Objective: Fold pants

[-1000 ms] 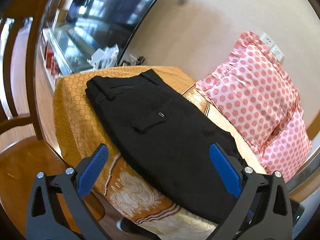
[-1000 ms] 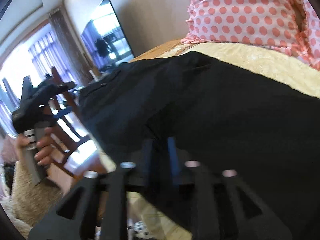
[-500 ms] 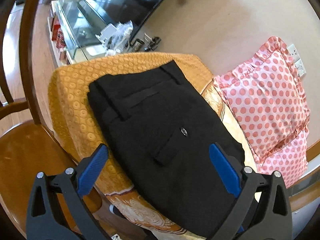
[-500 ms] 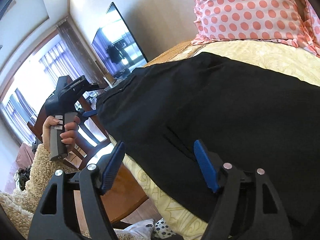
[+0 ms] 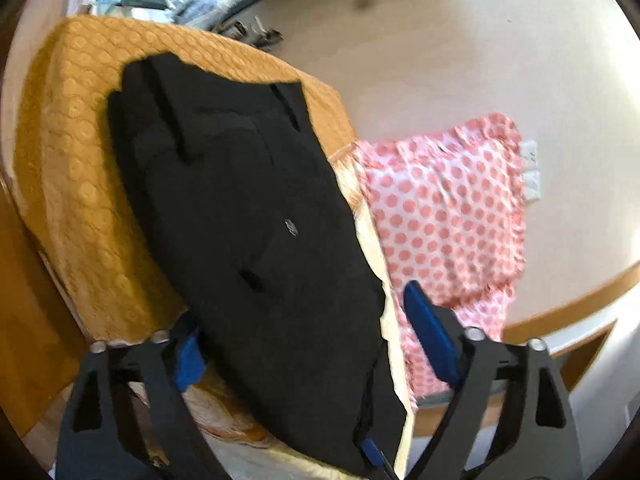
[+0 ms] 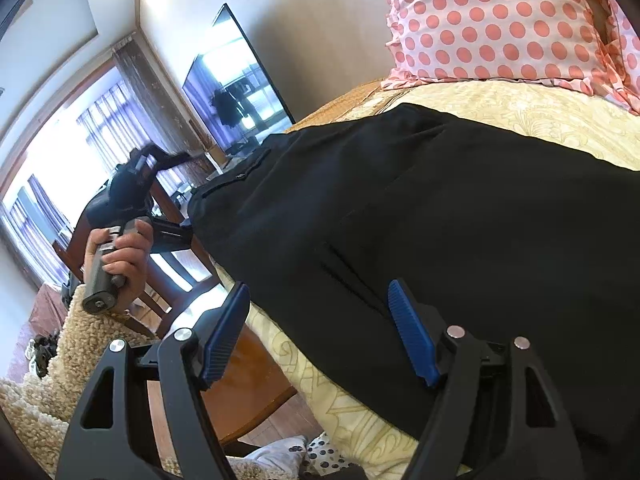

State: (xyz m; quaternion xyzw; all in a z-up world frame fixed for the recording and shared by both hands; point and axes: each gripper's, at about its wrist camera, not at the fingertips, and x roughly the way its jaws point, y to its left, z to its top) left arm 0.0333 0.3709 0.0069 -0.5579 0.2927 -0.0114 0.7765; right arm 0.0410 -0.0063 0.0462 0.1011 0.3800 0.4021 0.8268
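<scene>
Left hand-held gripper [image 5: 304, 340]: jaws apart but just been closing in, w/ the near end of the black pants [image 5: 248, 216] lying between the blue pads; one pad is half hidden behind the cloth edge, the other stands clear of it on the pillow side, so no clamp yet as far as the blurred view shows. Right hand-held gripper [image 6: 320, 332]: jaws apart, having opened up moments ago; one pad hangs off the pants' edge over the wooden chair [image 6: 248, 380], the other sits over the black cloth, not pinching. The pants are the landmark: they lie flat on the bed [image 6: 540, 116], on the yellow-gold cover [image 5: 80, 184], already doubled leg on leg into one long strip, waistband at the far end toward the TV [image 6: 236, 92], back pocket button up. Pink dotted pillow [image 5: 440, 208] just beside the pants on the wall side. Progress, approx.: lengthwise fold looks done; crosswise fold(s) still to do, prob. starting w/ a grip on the near end.
</scene>
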